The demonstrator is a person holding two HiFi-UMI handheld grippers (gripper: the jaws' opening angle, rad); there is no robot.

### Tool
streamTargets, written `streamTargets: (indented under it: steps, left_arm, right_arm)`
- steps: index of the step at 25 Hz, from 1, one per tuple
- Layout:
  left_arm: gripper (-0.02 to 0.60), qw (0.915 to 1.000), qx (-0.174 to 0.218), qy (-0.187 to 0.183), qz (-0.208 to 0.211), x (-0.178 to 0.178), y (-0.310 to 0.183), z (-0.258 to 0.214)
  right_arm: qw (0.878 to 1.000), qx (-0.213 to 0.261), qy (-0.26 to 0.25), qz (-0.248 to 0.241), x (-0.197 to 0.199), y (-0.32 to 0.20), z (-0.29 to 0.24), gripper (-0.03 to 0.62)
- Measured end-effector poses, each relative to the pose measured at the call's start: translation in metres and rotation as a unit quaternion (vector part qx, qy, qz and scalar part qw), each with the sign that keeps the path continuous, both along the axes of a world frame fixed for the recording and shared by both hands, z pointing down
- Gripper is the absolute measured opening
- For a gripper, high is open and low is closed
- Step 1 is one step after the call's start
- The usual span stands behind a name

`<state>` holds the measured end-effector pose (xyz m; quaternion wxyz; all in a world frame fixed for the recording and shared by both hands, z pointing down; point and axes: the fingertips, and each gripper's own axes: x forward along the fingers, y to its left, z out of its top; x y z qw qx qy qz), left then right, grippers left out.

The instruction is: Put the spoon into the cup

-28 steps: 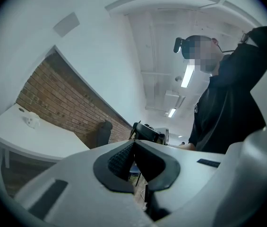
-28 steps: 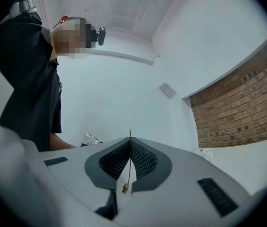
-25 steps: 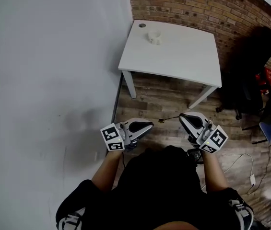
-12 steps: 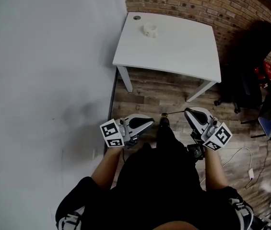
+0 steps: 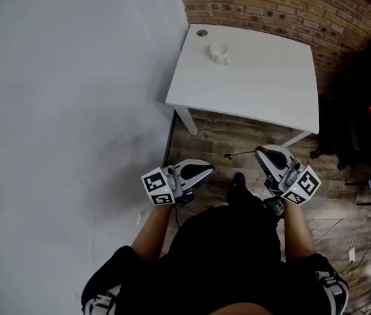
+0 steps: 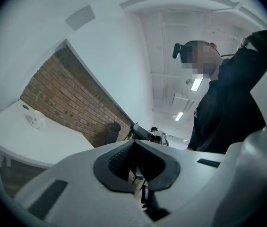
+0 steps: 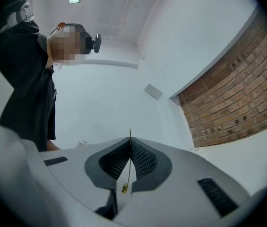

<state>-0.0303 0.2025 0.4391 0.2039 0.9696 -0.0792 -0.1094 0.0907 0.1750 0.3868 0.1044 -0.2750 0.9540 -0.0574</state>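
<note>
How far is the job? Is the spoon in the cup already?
Done: the right gripper has the spoon pinched in its fingers. In hand: it is over the floor, short of the table. Left: reach the cup on the table and put the spoon in.

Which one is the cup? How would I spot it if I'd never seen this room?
Find the white table against the brick wall. The cup sits near its far left corner. It is small, white and stands up from the tabletop, unlike the flat dark round spot beside it at the corner.
</note>
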Motion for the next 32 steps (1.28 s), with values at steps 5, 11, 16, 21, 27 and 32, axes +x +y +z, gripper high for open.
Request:
streamTargets:
  steps: [5, 11, 16, 21, 27, 32]
  left_arm:
    - [0.015, 0.9998, 0.005, -0.014, -0.015, 0.034, -0.049, -0.010]
    - [0.015, 0.9985, 0.009, -0.022, -0.050, 0.067, -0.098, -0.026]
    - [0.015, 0.9961, 0.012, -0.035, -0.080, 0.089, -0.136, -0.024]
    - [0.015, 0.9954, -0.005, -0.050, -0.082, 0.098, -0.162, -0.013]
    - [0.015, 0.9974, -0.026, -0.037, -0.055, 0.112, -0.199, -0.001]
    - [0.015, 0.9984, -0.032, -0.025, -0.040, 0.099, -0.255, 0.011]
  right_arm:
    - [1.000, 0.001, -0.010, -0.012, 0.037, -0.048, -0.004, 0.009]
    - [0.998, 0.005, -0.022, -0.050, 0.070, -0.104, -0.009, 0.009]
    - [0.996, 0.013, -0.018, -0.087, 0.085, -0.144, -0.004, 0.009]
    - [0.996, -0.004, -0.034, -0.086, 0.099, -0.173, 0.006, 0.009]
    - [0.997, -0.024, -0.034, -0.072, 0.106, -0.211, 0.017, 0.009]
    - [0.998, -0.033, -0.021, -0.045, 0.103, -0.250, 0.023, 0.009]
